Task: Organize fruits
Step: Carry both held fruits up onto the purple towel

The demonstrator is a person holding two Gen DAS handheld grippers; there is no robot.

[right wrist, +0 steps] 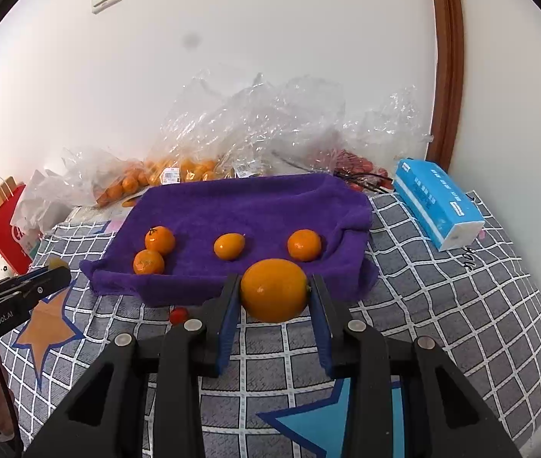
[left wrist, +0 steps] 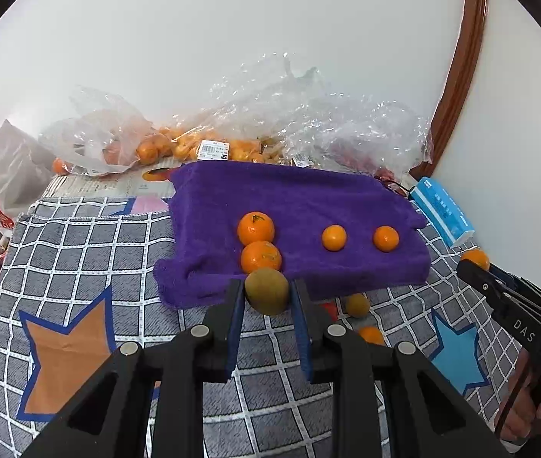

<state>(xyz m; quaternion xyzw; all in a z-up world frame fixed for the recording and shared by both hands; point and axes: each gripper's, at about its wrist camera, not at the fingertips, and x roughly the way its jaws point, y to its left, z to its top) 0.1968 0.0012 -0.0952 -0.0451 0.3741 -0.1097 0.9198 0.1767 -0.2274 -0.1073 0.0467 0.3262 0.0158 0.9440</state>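
Observation:
In the left wrist view my left gripper is shut on a brown-green kiwi, held just before the near edge of a purple towel. Four oranges lie on the towel: two touching at the left and two apart at the right. In the right wrist view my right gripper is shut on a large orange at the near edge of the purple towel. A second kiwi and a loose orange lie on the checked cloth.
A grey checked cloth with star prints covers the table. Clear plastic bags of oranges and red fruit are piled against the wall. A blue tissue pack lies at the right, a small red tomato near the towel, and a red paper bag at the left.

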